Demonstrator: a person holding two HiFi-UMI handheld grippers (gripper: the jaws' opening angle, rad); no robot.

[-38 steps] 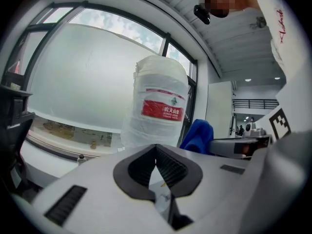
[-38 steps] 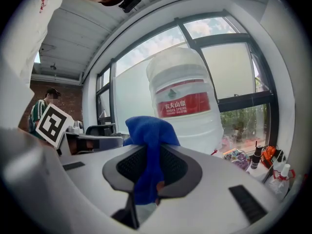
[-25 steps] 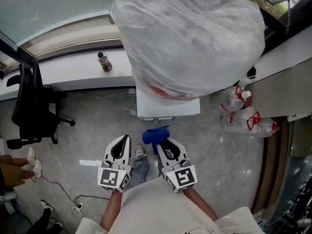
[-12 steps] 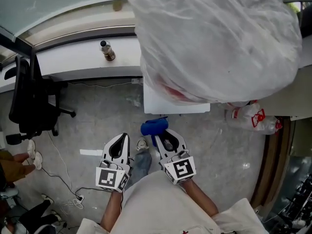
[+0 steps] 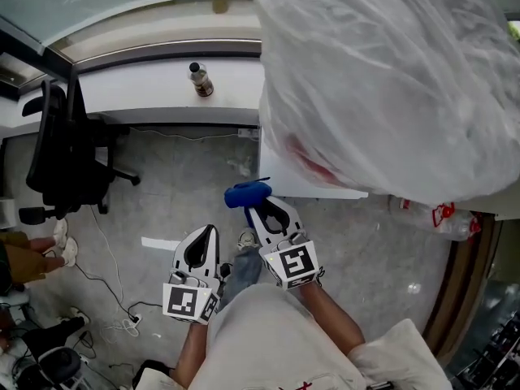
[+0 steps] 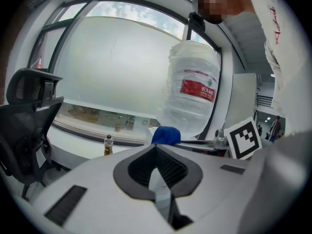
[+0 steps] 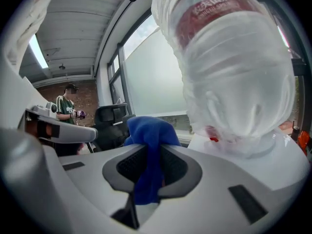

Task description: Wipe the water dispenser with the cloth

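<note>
Tall white water dispenser (image 5: 280,177) w/ a big water bottle wrapped in clear plastic film (image 5: 390,71) on top fills the upper right of the head view; right gripper (image 7: 151,152) is clamped on a bunched blue cloth (image 5: 246,193), fabric squeezed between the pads and bulging past the tips; cloth sits just in front of the dispenser's white body, by its left front corner, contact can't be told; in the right gripper view the cloth is low and left of the bottle. Left gripper (image 6: 156,152) is left of the dispenser and further back from it than the right one, pads pressed together, nothing between them. Left of the dispenser: long white surface (image 5: 138,96) w/ a small dark-labelled bottle (image 5: 201,80) standing upright on it; black office chair (image 5: 69,149) further left, on the grey floor (image 5: 179,185).
</note>
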